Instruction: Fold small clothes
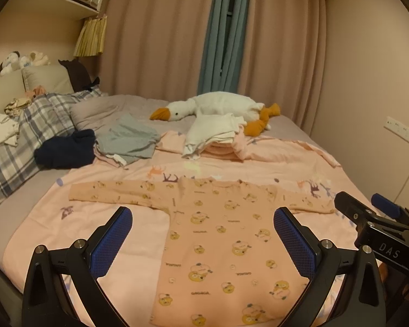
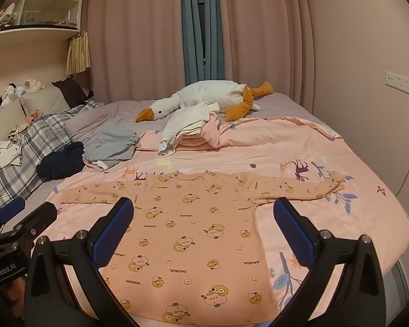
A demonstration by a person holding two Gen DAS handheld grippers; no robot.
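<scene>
A small peach long-sleeved shirt [image 1: 218, 234] with a yellow duck print lies flat on the pink bed sheet, both sleeves spread out sideways; it also shows in the right wrist view [image 2: 188, 231]. My left gripper [image 1: 203, 215] is open and empty, hovering above the shirt's body. My right gripper [image 2: 203, 207] is open and empty, also above the shirt. The right gripper shows at the right edge of the left wrist view [image 1: 368, 212], and the left gripper at the left edge of the right wrist view [image 2: 27, 215].
A goose plush [image 1: 218, 106] lies at the back of the bed. Folded pale clothes [image 1: 218, 133], a grey-green garment [image 1: 128, 139] and a dark blue garment [image 1: 65, 150] lie behind the shirt. A plaid quilt [image 1: 21, 136] is at the left. A wall [image 1: 368, 95] stands to the right.
</scene>
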